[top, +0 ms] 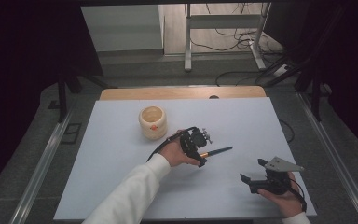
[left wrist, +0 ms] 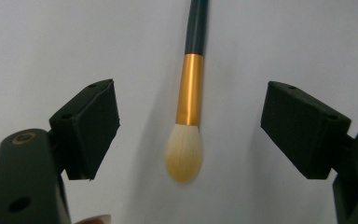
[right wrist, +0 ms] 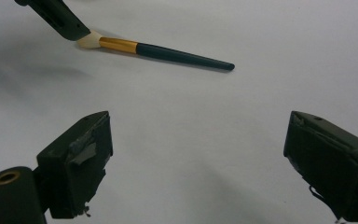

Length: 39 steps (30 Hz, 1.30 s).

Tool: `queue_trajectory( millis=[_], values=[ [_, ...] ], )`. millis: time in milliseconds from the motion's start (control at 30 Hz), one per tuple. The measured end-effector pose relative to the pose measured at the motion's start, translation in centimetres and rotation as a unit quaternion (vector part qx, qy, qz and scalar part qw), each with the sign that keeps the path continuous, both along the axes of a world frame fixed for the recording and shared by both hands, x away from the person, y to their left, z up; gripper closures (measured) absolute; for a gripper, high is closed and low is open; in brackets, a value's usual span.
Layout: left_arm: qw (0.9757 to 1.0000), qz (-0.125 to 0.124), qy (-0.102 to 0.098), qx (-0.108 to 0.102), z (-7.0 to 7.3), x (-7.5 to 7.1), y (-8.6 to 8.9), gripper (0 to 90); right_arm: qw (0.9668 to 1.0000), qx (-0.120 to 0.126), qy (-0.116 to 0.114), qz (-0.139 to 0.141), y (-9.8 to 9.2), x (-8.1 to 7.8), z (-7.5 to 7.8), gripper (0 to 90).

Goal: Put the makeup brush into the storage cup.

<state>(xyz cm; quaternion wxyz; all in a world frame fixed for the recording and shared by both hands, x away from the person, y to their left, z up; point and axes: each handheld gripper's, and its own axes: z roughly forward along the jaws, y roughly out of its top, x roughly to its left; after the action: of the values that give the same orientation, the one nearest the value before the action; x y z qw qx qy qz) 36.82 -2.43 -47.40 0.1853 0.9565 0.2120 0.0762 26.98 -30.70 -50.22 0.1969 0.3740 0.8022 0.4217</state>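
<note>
Setting: a white tabletop (top: 121,158) seen from the high view, with a wooden edge along its far side and a grey floor with cables beyond.
Brush: a makeup brush (top: 216,151) lies flat near the middle of the tabletop, with a dark slender handle, a gold ferrule and a pale rounded tuft of bristles.
Brush, left gripper view: the makeup brush (left wrist: 190,98) runs up the middle of the picture, tuft nearest the camera and handle pointing away.
Brush, right gripper view: the makeup brush (right wrist: 161,51) lies across the upper part of the picture, tuft to the left and handle tip to the right.
Left tongs: the left tongs (top: 200,156) hang over the bristle end of the brush, held in a hand with a white sleeve.
Left tongs, state: in the left gripper view the left tongs (left wrist: 189,128) stand wide apart, one jaw on either side of the tuft, neither pad touching it; nothing is gripped.
Right tongs: the right tongs (top: 251,170) rest low at the near right of the tabletop, well apart from the brush, with a grey three-cornered plate on top.
Right tongs, state: in the right gripper view the right tongs (right wrist: 198,161) are spread wide over bare tabletop, with nothing between them.
Cup: a cream-coloured cup (top: 153,122) with an orange mark on its side stands upright beyond the left hand, apart from the brush.
</note>
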Motion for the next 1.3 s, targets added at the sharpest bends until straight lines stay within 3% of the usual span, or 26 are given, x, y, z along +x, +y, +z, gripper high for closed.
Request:
queue_trajectory(
  millis=[300, 367, 833, 1033, 1167, 1300],
  values=[
    [0.9999, -0.006, 0.009, 0.01, -0.5, 0.8, -1.1, 23.4, 1.0, 0.0, 0.003, 0.0, 0.0, 0.0, 0.0, 8.1],
    [0.9996, -0.009, 0.01, 0.025, -0.8, 1.1, -1.4, 24.4, 1.0, 0.002, 0.002, -0.001, -0.1, 0.1, 0.0, 8.1],
    [0.9977, -0.024, 0.025, 0.058, -1.6, 1.7, -2.1, 35.8, 1.0, 0.002, 0.002, -0.001, -0.1, 0.1, 0.0, 8.1],
    [0.996, -0.036, 0.032, 0.076, -2.0, 1.7, -2.6, 48.7, 1.0, 0.002, 0.003, -0.001, -0.1, 0.1, 0.0, 8.2],
    [0.9958, -0.042, 0.04, 0.072, -2.1, 1.8, -2.6, 58.8, 1.0, 0.002, 0.002, -0.002, -0.2, 0.1, 0.0, 8.2],
    [0.9946, -0.048, 0.061, 0.068, -2.0, 1.9, -2.7, 71.0, 1.0, 0.002, 0.002, -0.001, -0.2, 0.1, 0.0, 8.2]
  ],
)
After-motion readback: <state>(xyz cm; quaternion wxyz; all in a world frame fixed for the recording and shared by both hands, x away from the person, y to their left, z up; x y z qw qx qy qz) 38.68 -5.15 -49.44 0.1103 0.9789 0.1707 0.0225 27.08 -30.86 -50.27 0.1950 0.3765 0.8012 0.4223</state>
